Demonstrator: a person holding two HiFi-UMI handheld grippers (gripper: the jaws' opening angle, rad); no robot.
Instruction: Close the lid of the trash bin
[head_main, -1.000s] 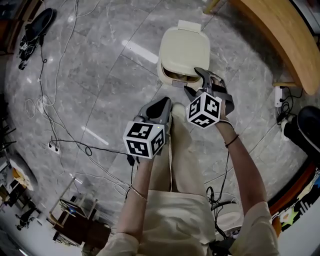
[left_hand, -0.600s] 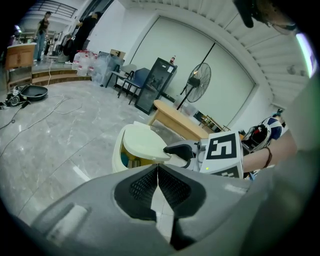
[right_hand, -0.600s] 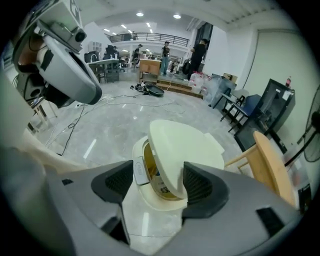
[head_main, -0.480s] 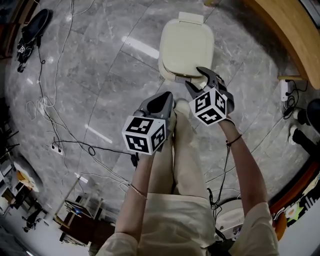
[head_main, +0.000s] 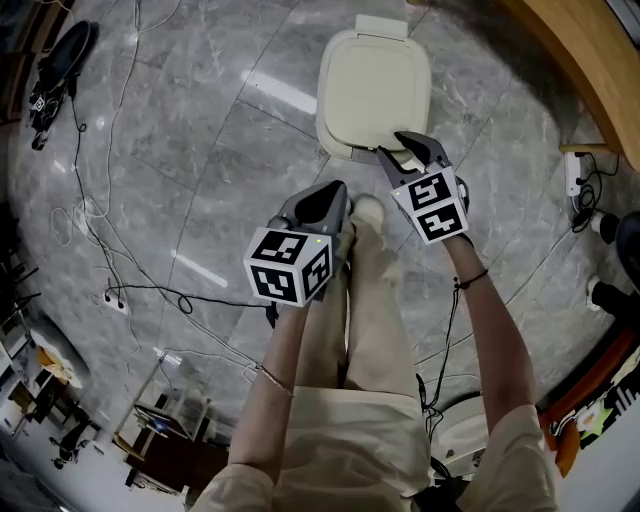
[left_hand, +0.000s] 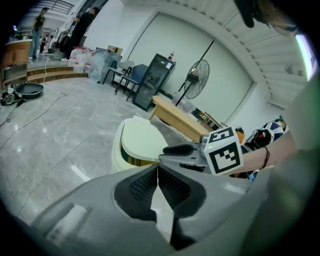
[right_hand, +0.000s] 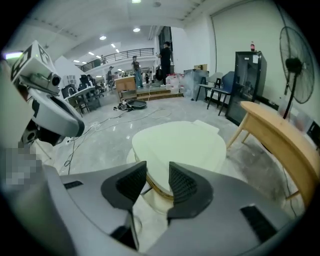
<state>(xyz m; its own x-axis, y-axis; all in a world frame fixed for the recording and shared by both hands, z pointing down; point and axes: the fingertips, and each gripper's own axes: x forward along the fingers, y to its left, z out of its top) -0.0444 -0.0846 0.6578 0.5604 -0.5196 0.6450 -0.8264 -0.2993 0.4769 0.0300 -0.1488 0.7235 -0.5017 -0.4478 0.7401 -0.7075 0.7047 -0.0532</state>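
- Lid (head_main: 372, 85) sits lower than a second ago; the dark front gap has shrunk to a slit.
- Left gripper (left_hand: 157, 169), nearest: jaws together, empty, held back.
- Right gripper (right_hand: 157, 172): jaws closing, the lid's front lip between them, pads not pressing.
- Step: final lowering. Next move, I judge: push the lip down till it seats.
- Trash bin (left_hand: 117, 156): smooth cream plastic, rounded square, standing on glossy grey marble floor (head_main: 200, 130).

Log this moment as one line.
right gripper: jaws closing, lid front edge between them | left gripper: shut, empty | lid: nearly down, front gap | trash bin: upright
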